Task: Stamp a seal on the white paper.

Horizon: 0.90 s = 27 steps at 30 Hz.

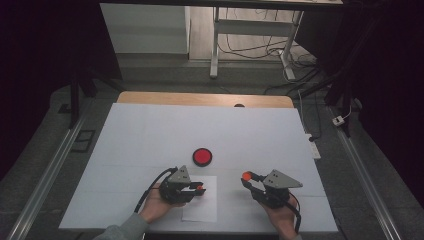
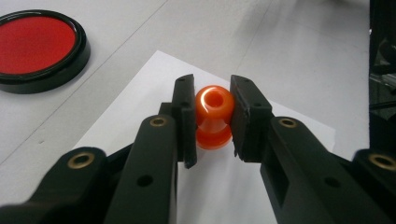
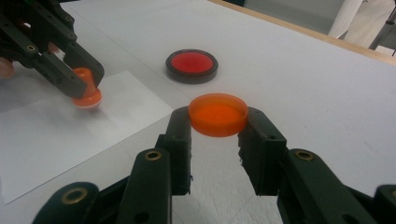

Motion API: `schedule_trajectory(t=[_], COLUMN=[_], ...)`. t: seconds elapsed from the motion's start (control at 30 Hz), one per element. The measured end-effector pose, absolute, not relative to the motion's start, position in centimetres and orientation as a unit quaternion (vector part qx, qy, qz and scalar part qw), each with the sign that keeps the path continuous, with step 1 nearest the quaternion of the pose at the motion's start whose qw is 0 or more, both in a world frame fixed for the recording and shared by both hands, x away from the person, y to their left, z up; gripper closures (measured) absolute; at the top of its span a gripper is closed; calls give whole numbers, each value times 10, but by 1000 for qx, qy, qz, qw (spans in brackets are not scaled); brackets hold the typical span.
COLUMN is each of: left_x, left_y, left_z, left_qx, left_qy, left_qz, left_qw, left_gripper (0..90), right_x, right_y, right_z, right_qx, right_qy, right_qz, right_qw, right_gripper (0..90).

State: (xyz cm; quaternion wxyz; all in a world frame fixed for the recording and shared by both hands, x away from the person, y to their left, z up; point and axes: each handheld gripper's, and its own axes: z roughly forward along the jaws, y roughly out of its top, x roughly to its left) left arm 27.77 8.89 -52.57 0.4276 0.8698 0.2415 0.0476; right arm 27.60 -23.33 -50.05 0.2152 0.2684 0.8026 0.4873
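While left gripper (image 2: 212, 119) clamps orange stamp (image 2: 213, 116) onto paper (image 3: 56, 140), right gripper (image 3: 218, 128) grips its orange cap (image 3: 218, 114); stamping underway, recapping left.

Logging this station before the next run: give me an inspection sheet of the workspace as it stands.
Surface: white table cover, wooden edge at the far side.
Job's things: small orange knobbed stamp on white paper sheet; round orange cap; round red ink pad in black case.
Clutter: nothing seen.
Grippers: left gripper shut on the stamp; right gripper shut on the cap.
Cables: black leads trail from both grippers; loose wires on the floor beyond.
Surroundings: metal desk frame, dark curtains.
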Motion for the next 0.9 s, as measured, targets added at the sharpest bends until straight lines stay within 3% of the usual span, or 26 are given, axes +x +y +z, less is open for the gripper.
schedule_trajectory(t=[0.9], left_x=[279], left_y=[84], left_z=[-534], left_qx=[877], left_qy=[231], left_qz=[62], left_qw=[416], left_gripper=[730], right_x=[276], right_y=[-235], right_z=[-499], right_qx=[268], right_qy=[801], right_qz=[488], right_qw=[219], right_gripper=[645])
